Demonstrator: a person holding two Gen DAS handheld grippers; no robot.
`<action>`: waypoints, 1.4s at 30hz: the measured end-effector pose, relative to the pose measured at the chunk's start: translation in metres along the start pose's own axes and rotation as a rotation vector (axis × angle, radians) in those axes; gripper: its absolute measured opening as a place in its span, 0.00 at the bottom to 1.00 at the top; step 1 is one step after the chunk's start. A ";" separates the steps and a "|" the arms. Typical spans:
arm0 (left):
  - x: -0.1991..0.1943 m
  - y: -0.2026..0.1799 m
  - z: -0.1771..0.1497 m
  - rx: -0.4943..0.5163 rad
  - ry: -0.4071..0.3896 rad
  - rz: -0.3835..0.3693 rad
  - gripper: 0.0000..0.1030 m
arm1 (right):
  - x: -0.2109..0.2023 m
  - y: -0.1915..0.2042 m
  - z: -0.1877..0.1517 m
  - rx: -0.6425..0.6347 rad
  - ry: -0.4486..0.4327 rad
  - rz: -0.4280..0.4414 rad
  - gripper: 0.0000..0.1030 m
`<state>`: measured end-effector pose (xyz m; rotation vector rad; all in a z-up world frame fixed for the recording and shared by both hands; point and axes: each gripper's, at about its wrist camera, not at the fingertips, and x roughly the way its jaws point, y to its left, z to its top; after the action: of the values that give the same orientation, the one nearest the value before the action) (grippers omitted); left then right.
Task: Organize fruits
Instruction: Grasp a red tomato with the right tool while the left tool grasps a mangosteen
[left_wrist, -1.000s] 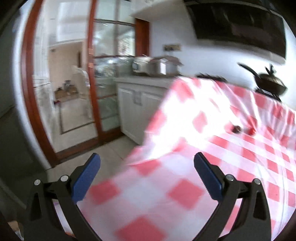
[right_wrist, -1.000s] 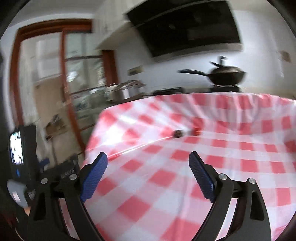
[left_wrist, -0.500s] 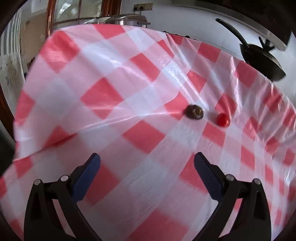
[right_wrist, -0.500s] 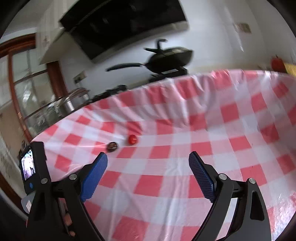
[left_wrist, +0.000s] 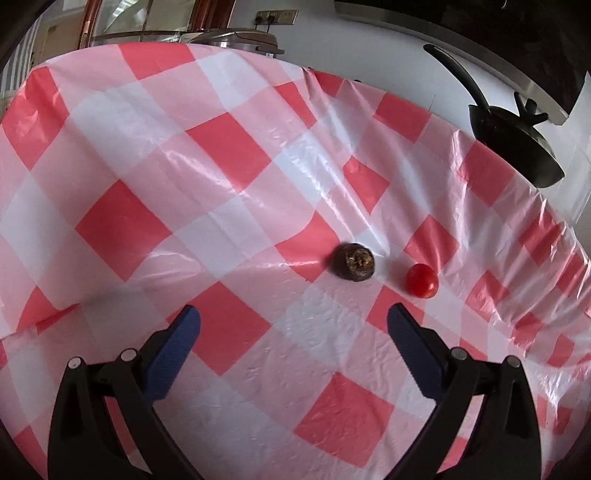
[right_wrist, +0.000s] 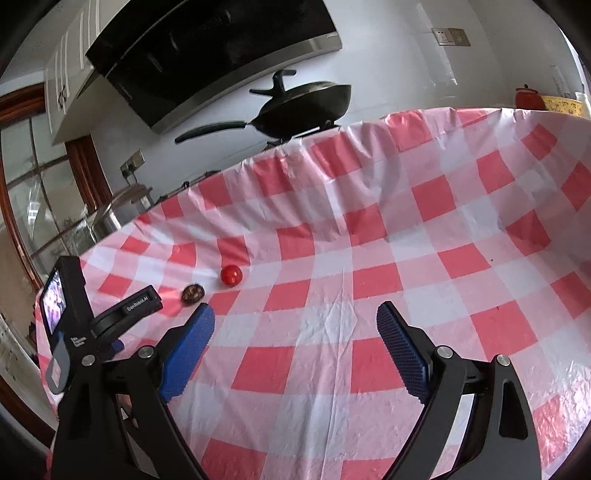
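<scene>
Right wrist alone: left tongs (right_wrist: 118, 345) beside brown fruit (right_wrist: 193, 293).

tablecloth (left_wrist: 229, 155): red-white check | tomato (left_wrist: 421, 280): red | round fruit (left_wrist: 354, 262): dark brown

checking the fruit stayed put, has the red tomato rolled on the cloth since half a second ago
No. In the left wrist view the tomato still sits just right of the dark fruit, same gap; only the camera came closer.

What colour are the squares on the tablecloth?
Red, pink and white squares on the tablecloth, clearest in the left wrist view.
</scene>
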<state>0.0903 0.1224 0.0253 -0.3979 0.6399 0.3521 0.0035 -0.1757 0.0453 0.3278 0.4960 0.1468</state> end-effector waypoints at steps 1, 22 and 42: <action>-0.002 0.004 0.001 -0.019 -0.005 -0.010 0.98 | 0.002 0.003 -0.001 -0.011 0.006 -0.003 0.84; 0.011 0.042 0.004 -0.184 0.084 0.045 0.98 | 0.167 0.099 0.032 -0.300 0.208 0.059 0.78; 0.011 0.031 0.007 -0.123 0.091 0.020 0.98 | 0.220 0.085 0.037 -0.198 0.383 0.009 0.36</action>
<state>0.0888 0.1552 0.0159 -0.5277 0.7134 0.3950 0.2081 -0.0581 0.0076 0.1066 0.8517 0.2678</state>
